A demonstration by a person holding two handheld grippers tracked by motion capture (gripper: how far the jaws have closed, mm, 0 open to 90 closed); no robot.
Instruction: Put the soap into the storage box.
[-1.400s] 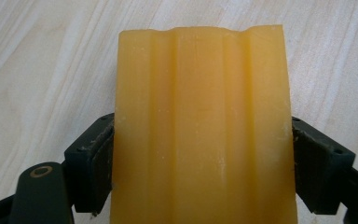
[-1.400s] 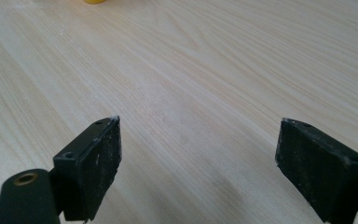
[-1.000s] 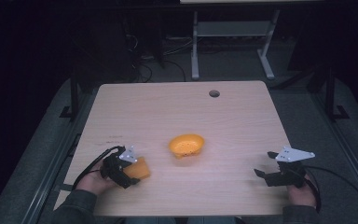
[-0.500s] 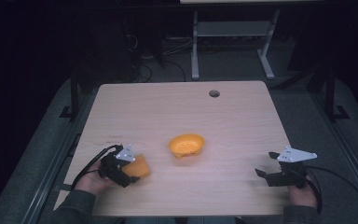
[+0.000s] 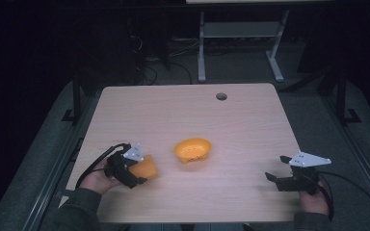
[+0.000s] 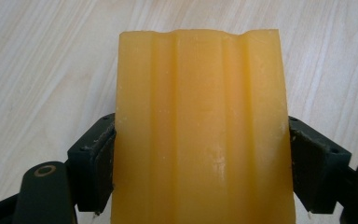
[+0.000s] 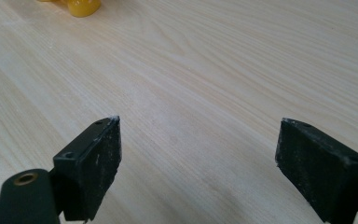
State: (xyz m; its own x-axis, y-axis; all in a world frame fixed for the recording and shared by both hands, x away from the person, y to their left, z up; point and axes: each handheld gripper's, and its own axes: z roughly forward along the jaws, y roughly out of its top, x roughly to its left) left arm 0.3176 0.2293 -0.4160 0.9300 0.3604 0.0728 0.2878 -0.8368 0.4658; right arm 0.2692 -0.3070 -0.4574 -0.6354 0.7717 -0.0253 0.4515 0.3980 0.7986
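Note:
An orange ridged block (image 6: 200,93) sits between the jaws of my left gripper (image 6: 203,128), which press on both of its sides. From above, the left gripper (image 5: 137,172) holds that block (image 5: 147,166) at the table's front left. An orange bowl (image 5: 192,149) rests near the table's middle, a little to the right of the block. My right gripper (image 5: 275,167) is at the front right, open, with bare wood between its jaws (image 7: 198,123). The bowl's edge (image 7: 81,5) shows at the top left of the right gripper view.
The light wooden table (image 5: 250,130) has a round cable hole (image 5: 221,96) near its far edge. Behind the table, a white frame (image 5: 241,43) stands on the dark floor. Cables trail from both grippers over the front edge.
The left gripper and the block have shifted slightly away from the front edge. The right gripper has barely moved.

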